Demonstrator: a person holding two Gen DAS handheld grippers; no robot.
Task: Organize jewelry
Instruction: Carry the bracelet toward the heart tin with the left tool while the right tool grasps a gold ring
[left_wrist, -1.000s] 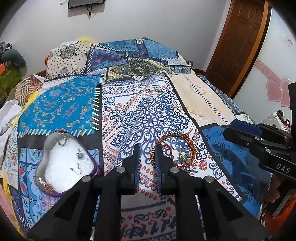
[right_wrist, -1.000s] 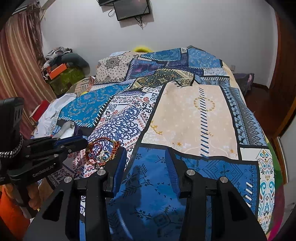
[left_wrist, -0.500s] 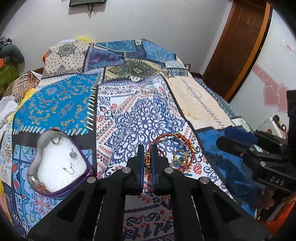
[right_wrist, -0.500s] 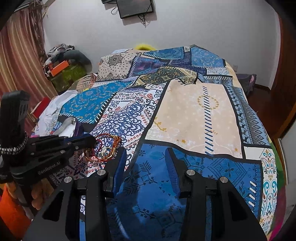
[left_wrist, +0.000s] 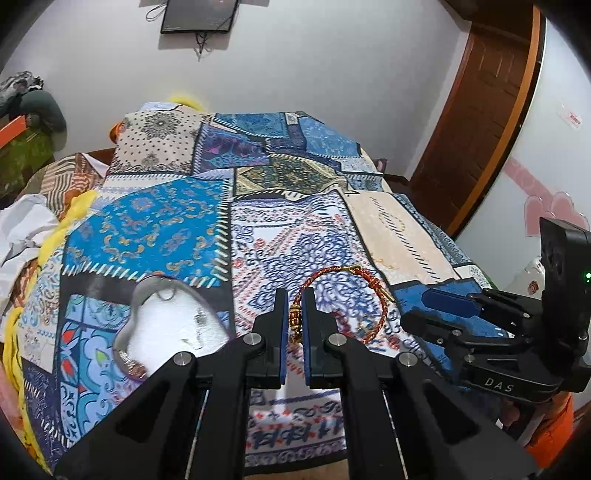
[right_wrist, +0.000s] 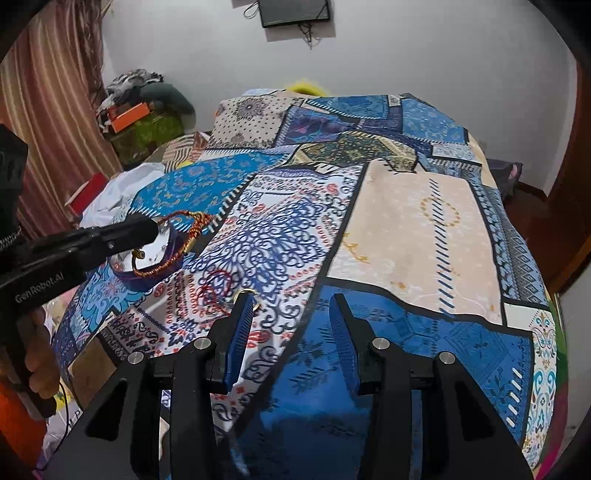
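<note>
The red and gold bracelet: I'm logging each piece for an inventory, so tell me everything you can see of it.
The red and gold bracelet is a braided cord loop, red threaded with gold, with gold beads and small gold end pieces. The left gripper is shut on its beaded part. In the right wrist view it hangs lifted off the patchwork bedspread, in front of the heart-shaped box. Nothing else touches it.
</note>
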